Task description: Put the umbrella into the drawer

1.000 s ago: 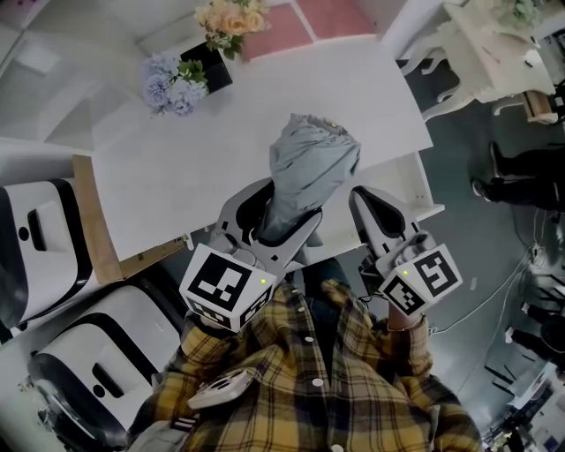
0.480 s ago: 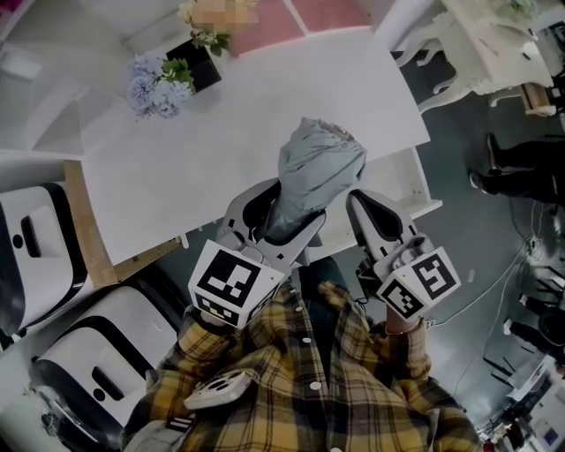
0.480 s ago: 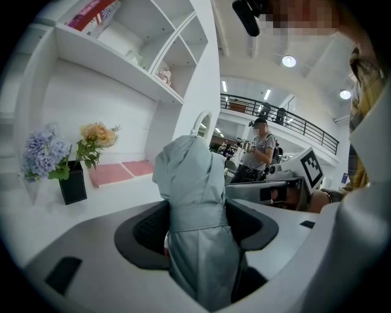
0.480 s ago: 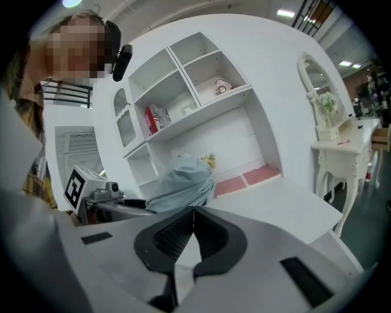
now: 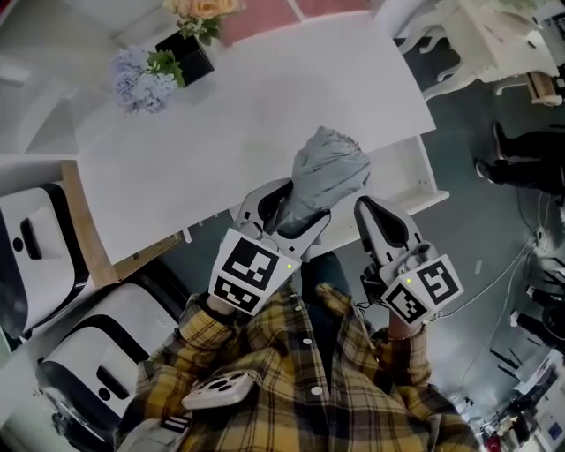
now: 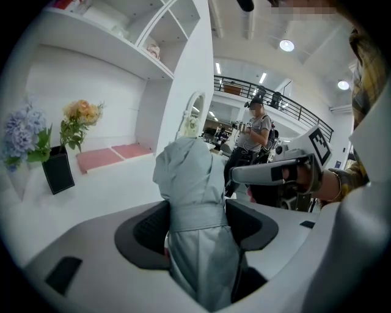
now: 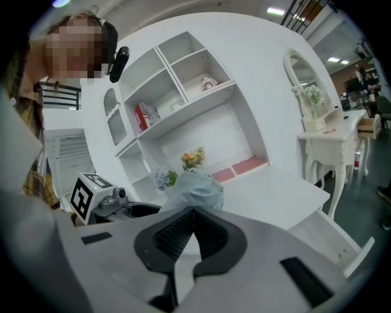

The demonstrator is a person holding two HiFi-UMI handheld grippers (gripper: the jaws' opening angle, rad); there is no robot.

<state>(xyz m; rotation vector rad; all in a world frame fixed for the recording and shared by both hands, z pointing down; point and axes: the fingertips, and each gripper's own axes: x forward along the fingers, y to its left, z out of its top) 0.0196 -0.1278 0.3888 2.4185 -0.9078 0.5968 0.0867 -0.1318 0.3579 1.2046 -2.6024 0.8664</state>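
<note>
**Umbrella clamped in left gripper, outside the drawer**

The folded grey umbrella point(image 5: 334, 166) is held upright in the left gripper point(image 5: 290, 212). In the left gripper view the jaws are seen pressed against both sides of the umbrella's point(image 6: 190, 177) strapped waist. The right gripper point(image 5: 369, 212) is held just beside it. Its jaws are seen closed together with nothing between them in the right gripper view point(image 7: 190, 226).

No legible writing is found. Only black-and-white square patterns are carried on the left marker cube point(image 5: 252, 269) and the right marker cube point(image 5: 424, 287). Print on a red-and-white box point(image 7: 145, 114) in the shelf unit point(image 7: 183, 79) is too small to be read.

The drawer point(image 5: 413, 181) is seen pulled open at the right edge of the white table point(image 5: 221, 150) in the head view. The umbrella is above the table's near edge, to the left of the drawer and not in it.

A black vase point(image 5: 185, 57) at the upper left holds blue flowers point(image 5: 137, 72) and peach flowers point(image 5: 199, 7).

Only the left gripper view shows a standing person point(image 6: 255, 131) before a railing. The shelf compartments are shown only in the gripper views.
</note>
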